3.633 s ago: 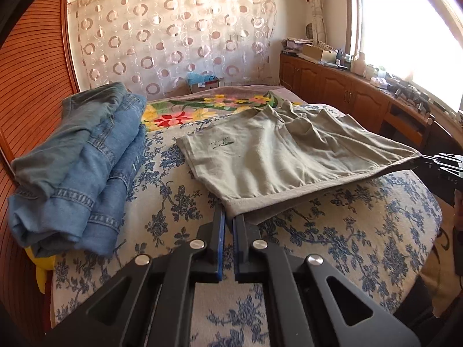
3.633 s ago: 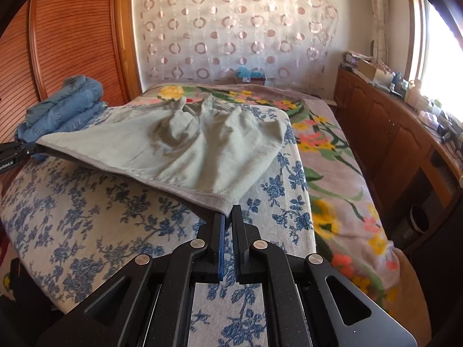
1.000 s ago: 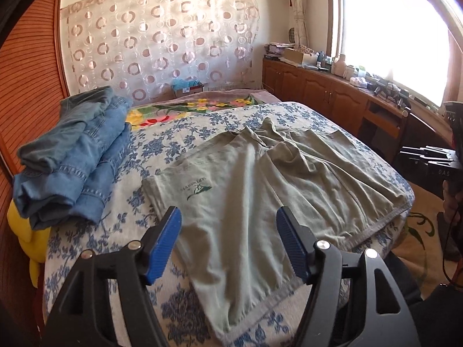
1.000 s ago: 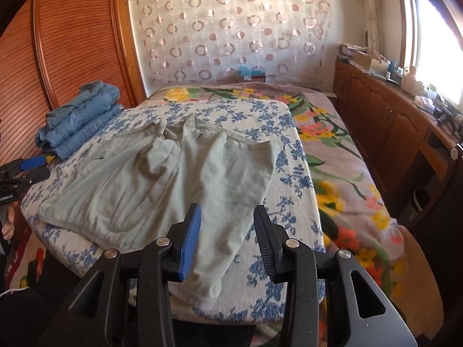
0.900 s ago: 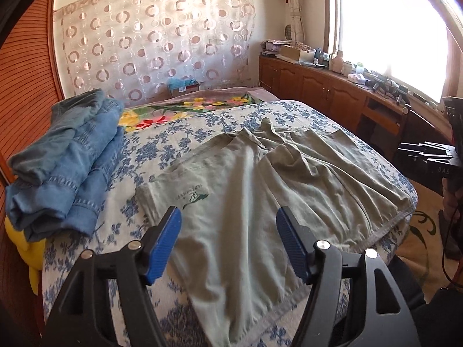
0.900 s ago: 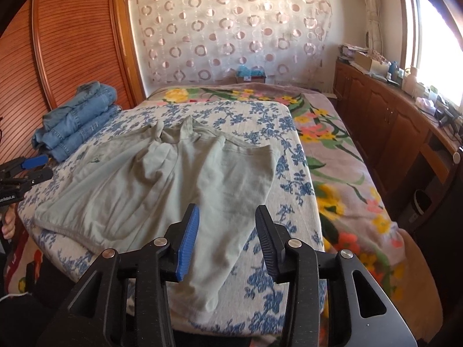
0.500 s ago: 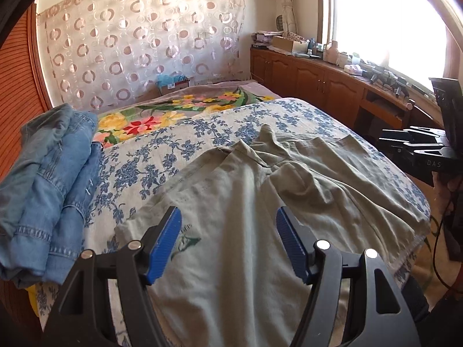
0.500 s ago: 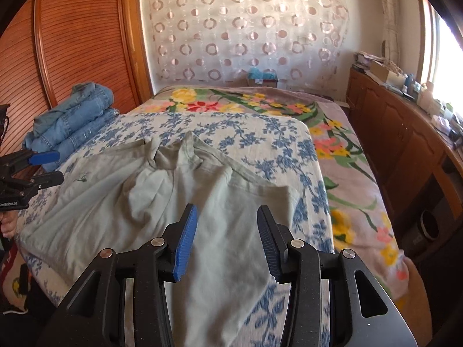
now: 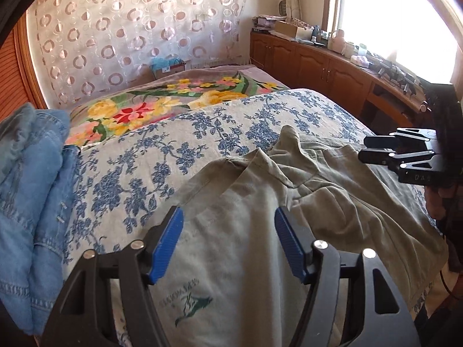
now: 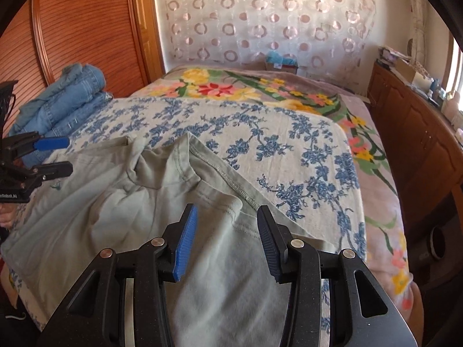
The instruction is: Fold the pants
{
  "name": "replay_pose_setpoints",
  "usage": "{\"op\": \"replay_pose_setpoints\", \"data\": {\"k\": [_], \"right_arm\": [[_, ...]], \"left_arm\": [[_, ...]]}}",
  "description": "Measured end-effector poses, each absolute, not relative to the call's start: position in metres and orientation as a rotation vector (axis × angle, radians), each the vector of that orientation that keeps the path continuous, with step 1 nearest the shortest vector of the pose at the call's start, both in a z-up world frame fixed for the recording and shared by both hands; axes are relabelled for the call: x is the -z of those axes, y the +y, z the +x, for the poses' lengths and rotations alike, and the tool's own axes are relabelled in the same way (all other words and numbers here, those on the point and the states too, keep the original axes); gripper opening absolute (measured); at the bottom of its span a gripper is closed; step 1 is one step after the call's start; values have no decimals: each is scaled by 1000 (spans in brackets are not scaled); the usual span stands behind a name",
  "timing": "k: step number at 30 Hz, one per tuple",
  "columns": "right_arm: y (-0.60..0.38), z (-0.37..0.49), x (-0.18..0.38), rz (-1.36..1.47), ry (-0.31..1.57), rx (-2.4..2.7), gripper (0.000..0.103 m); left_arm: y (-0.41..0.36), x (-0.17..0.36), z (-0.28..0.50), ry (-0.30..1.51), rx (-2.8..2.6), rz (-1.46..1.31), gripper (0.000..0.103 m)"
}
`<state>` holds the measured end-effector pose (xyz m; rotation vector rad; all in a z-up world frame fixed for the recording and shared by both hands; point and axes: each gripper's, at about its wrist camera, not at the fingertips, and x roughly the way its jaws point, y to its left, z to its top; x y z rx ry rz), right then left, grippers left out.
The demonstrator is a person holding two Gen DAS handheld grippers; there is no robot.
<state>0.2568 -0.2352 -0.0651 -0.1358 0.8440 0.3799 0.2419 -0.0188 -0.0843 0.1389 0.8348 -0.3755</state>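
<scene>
Pale grey-green pants lie spread on the blue-flowered bedspread, rumpled in the middle, with a small green logo near me. My left gripper hovers above the logo leg; its jaws are closing, with cloth only beneath them and nothing pinched. In the right wrist view my right gripper stands open over the other leg of the pants, just short of its stitched hem. Each gripper shows in the other's view: the right gripper and the left gripper.
A stack of folded jeans sits at the left edge of the bed, against the wooden wardrobe. A bright flowered blanket covers the far part. Wooden cabinets with clutter run under the window on the right.
Earlier both grippers were shut on the hem, holding the pants up; since then they let go. Over the last second both moved forward over the flat pants toward the far edge.
</scene>
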Motion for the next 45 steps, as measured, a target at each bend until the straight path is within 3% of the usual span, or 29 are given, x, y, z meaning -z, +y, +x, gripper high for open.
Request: {"op": "replay_pose_setpoints", "data": {"k": [11,16,22,27,36,45], "right_arm": [[-231,275,84,-147,901,-407,37],[-229,274,85,-151,898,-418,34],[-227,273,85,-150,894,-433,23],[-226,272,85,-154,890,-442,1],[-227,268,63,-133,810,-435,0],[-226,284,63,-147,803,-376,0]], "left_arm": [[-24,109,275,927,391,166,42],[-31,112,272,926,420,176,26],[-35,111,267,914,439,185,4],[-31,101,262,875,443,157,0],[-14,74,264,786,404,107,0],[-12,92,286,816,355,128,0]]}}
